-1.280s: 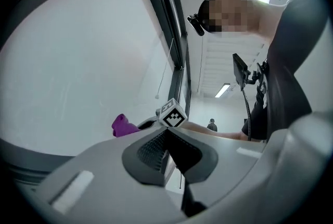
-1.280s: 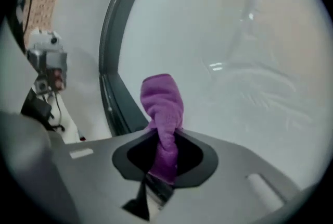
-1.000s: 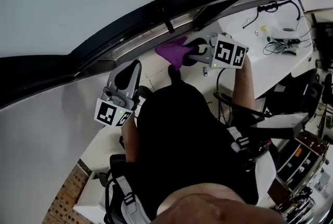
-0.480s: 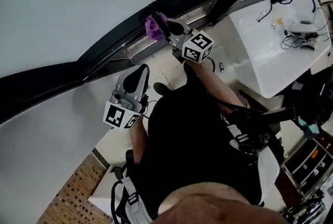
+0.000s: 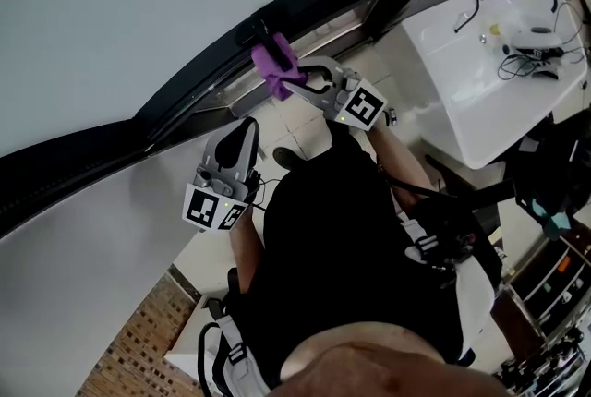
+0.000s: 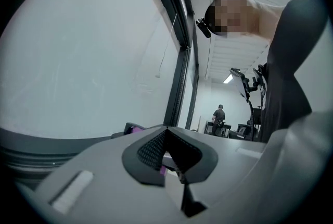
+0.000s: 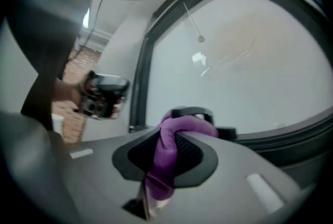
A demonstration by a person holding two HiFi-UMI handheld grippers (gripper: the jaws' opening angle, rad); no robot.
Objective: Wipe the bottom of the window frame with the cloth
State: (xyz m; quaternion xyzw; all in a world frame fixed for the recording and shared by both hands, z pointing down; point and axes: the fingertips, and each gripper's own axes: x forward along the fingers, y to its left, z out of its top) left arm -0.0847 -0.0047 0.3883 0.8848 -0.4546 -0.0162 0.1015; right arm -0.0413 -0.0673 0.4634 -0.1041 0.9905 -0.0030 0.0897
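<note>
R claw [image 5: 292, 85] clamped on purple cloth [image 5: 274, 63] at window frame [image 5: 185, 86], L claw [image 5: 246, 127] closed

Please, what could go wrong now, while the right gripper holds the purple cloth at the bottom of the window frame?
1. The right gripper pinches only a narrow fold of the cloth; dragging it along the window frame might pull it free.
2. The pull cord hangs before the glass above the cloth; a high sweep could snag it.

The cloth [image 5: 274, 63] lies against the window frame [image 5: 185, 95], held in the right tongs [image 5: 300, 83]. The left tongs [image 5: 238, 138] are at its 7 o'clock and the worktop [image 5: 462, 100] at 3.
</note>
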